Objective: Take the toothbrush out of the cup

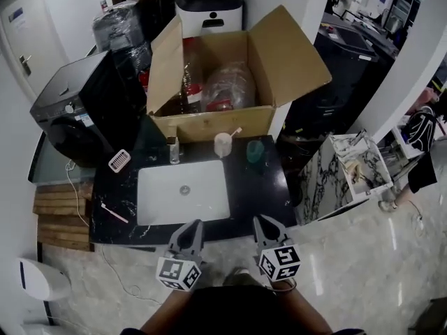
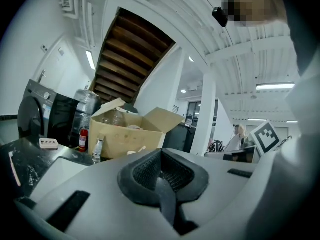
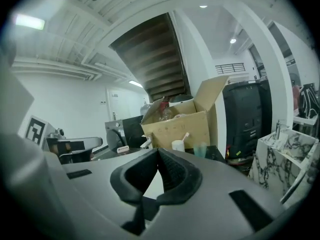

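A white cup (image 1: 222, 145) stands on the black counter (image 1: 258, 187) behind the sink, with a toothbrush (image 1: 235, 132) leaning out of it to the right. The right gripper view shows the same cup (image 3: 178, 145) and toothbrush (image 3: 185, 136) ahead, in front of the cardboard box. In the left gripper view the cup's rim (image 2: 132, 152) just peeks over the jaws. My left gripper (image 1: 195, 223) and right gripper (image 1: 260, 219) hover side by side at the counter's near edge, well short of the cup. Both are shut, with nothing held.
A white sink (image 1: 183, 192) lies between the grippers and the cup. A green cup (image 1: 255, 151) stands right of the white one, a faucet (image 1: 173, 149) to its left. A second toothbrush (image 1: 114, 213) and a small white grid-patterned item (image 1: 119, 160) lie at the counter's left. An open cardboard box (image 1: 216, 82) stands behind.
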Tool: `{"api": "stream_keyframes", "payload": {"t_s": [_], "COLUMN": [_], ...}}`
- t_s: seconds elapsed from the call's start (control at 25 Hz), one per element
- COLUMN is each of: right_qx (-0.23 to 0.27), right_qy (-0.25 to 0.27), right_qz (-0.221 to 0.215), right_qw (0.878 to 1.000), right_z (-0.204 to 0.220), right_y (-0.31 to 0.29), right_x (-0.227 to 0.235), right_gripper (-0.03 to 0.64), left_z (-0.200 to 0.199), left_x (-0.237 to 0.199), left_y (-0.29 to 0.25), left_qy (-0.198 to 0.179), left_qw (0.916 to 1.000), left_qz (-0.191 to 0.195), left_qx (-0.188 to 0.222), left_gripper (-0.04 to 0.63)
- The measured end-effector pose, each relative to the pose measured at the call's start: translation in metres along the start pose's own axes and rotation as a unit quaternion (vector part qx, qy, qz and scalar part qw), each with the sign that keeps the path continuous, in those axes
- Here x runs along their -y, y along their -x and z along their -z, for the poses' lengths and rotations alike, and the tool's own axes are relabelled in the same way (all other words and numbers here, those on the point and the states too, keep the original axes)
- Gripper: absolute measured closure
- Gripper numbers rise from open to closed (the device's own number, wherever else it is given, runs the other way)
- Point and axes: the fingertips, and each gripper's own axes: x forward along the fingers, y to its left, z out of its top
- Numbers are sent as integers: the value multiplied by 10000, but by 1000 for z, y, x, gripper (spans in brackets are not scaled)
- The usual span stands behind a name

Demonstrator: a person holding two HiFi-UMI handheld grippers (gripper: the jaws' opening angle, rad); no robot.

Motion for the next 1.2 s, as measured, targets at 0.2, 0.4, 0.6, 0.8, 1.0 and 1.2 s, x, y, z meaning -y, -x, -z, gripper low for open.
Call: {"api": "stream_keyframes", "payload": {"t_s": [0.2, 0.4, 0.6, 0.8, 1.0, 1.2], "right_qx": [44, -34, -111, -202, -316, -594], "right_qy": [114, -137, 48, 122, 100, 42], "right_qz": [60, 234, 324, 316, 359, 331], "right_qw": [9999, 9996, 9994, 9992, 9988, 9977], "right_z": [11, 26, 30, 27, 9, 3], "right_y": [24, 35, 17, -13, -63, -117], "right_x": [53, 84, 98, 113, 133, 146], "right_gripper": [603, 603, 603, 603, 603, 603], "left_z": [15, 27, 37, 43, 28, 17], "left_x": [30, 49, 47, 22, -10, -50], "left_y": [-37, -59, -102, -154, -215, -273], "left_qy": [-35, -249, -452, -458, -434, -402], "left_qw": [10000, 9992, 9969, 9964, 9961, 9967], "left_qz": [-40, 64, 316, 232, 256, 97], "left_qx": [-53, -311, -566, -675, -720, -697], "left_gripper": [571, 572, 571, 571, 571, 571]}}
